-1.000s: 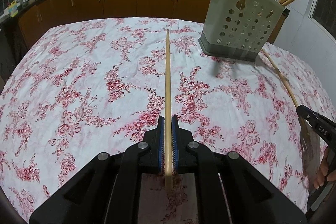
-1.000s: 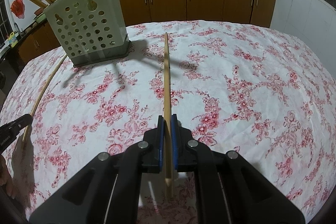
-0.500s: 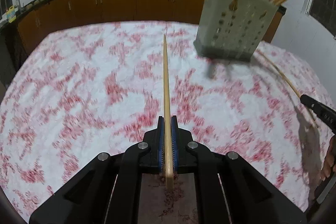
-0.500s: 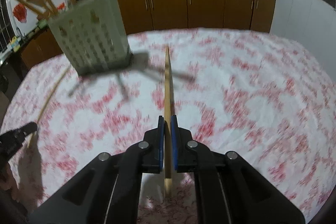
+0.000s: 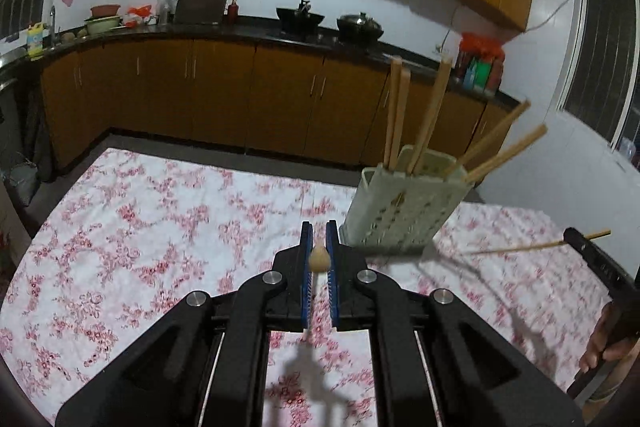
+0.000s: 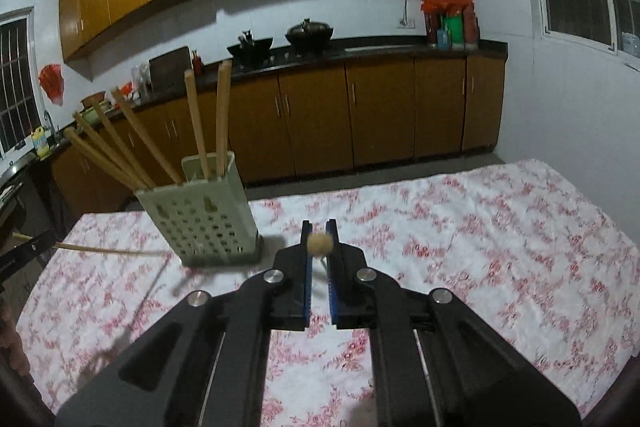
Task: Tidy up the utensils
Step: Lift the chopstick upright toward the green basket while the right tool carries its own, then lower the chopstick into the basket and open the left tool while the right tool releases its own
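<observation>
The left gripper [image 5: 319, 259] clenched a pale wooden chopstick [image 5: 319, 259], seen end-on between its blue-padded fingers [image 5: 306, 267]; the right gripper [image 6: 320, 247] likewise gripped another chopstick [image 6: 320, 243]. Beyond, above the floral-clothed counter [image 5: 140, 227], stood a perforated pale-green plastic utensil holder [image 5: 404, 211] holding several chopsticks.

Two hand-held grippers: the left one [image 5: 319, 259] and the right one [image 6: 319, 245]. Each grips one chopstick, seen end-on in its own camera: one [image 5: 319, 259] in the left, one [image 6: 319, 244] in the right.

One holder [image 6: 200, 219], pale green and perforated, on the bench [image 6: 480, 227].

In the holder, the right view shows six chopsticks [image 6: 222, 115]: two nearly upright, four leaning left. The left view shows only five [image 5: 434, 107]; the sticks overlap there.

That makes eight chopsticks in all.

Two dark pots [image 6: 308, 31] on the far counter.
</observation>
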The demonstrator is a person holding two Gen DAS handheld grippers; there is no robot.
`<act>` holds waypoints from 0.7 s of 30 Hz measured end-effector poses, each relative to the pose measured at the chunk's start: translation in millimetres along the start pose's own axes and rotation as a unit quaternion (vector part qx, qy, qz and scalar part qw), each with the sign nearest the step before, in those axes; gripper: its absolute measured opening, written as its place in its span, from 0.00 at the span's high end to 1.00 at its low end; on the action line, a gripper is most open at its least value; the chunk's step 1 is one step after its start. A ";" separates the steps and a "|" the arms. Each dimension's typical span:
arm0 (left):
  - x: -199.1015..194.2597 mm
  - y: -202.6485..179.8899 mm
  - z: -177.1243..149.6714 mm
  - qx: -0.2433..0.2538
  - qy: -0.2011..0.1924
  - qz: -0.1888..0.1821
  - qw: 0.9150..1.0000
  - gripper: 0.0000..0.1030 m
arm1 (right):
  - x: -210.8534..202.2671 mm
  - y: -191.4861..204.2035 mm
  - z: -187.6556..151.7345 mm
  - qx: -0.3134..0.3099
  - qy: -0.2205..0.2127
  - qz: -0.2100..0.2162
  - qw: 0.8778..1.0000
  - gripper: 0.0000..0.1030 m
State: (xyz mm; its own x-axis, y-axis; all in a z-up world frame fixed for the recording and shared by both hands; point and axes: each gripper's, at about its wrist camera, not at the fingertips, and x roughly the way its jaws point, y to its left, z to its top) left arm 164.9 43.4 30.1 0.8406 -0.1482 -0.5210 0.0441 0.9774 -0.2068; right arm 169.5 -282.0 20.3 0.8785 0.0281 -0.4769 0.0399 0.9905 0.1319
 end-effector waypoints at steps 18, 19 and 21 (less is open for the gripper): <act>-59.3 -36.8 56.8 0.037 -0.089 -0.050 0.994 0.93 | -68.2 18.6 76.6 0.008 -0.073 0.114 0.991 0.92; -61.2 -40.9 62.1 0.040 -0.099 -0.049 0.993 0.93 | -74.0 22.0 82.0 0.003 -0.078 0.120 0.990 0.92; -63.8 -47.5 71.9 0.042 -0.114 -0.051 0.991 0.93 | -83.5 26.8 90.4 -0.006 -0.090 0.126 0.988 0.92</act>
State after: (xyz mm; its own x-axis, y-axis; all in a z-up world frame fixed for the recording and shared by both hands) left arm 148.0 17.2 132.7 0.9292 -0.2183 -0.2982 0.1718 0.9696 -0.1744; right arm 140.3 -270.0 142.2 0.9300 0.2509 -0.2686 -0.1957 0.9566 0.2158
